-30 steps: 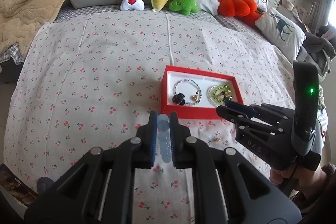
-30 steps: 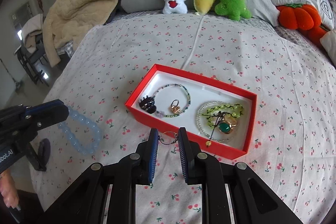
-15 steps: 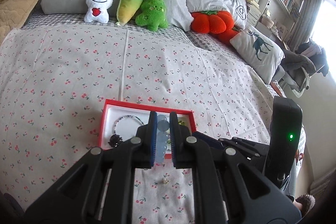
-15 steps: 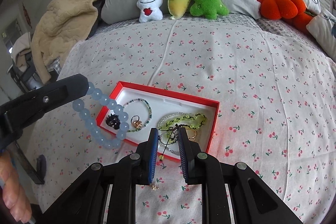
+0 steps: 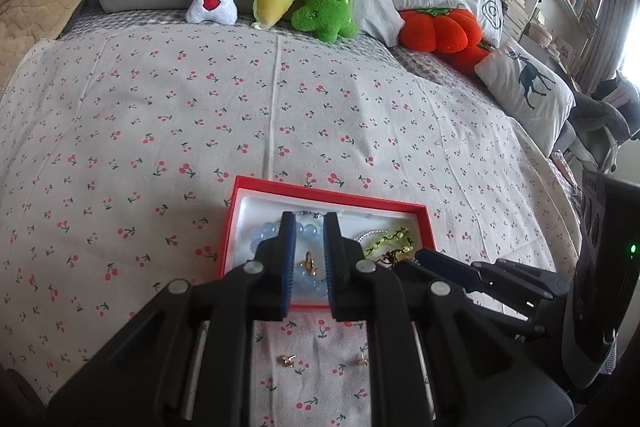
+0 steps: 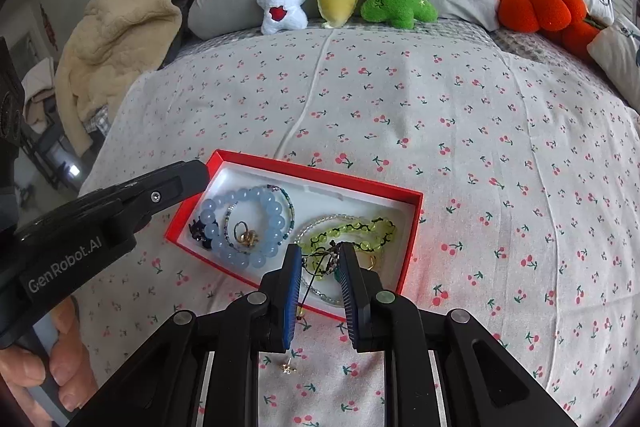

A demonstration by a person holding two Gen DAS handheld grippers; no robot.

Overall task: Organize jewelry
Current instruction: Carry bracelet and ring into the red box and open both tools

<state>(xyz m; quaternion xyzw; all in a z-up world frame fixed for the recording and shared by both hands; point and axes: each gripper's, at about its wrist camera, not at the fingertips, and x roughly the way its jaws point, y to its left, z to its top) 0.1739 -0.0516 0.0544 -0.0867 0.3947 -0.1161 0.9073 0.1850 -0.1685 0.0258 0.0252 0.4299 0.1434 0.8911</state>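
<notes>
Released since half a second ago, the blue bead bracelet now lies inside the red jewelry box, at its 9 o'clock end, ringing a gold ring. Left gripper fingers stand spread above it, holding nothing. Right gripper fingers are also spread, straddling a dark cord over the green bead bracelet at the box's 3 o'clock end. Two small gold earrings lie on the cherry-print bedsheet at 6 o'clock of the box. "GenRobot.AI" reads on the left gripper's side.
</notes>
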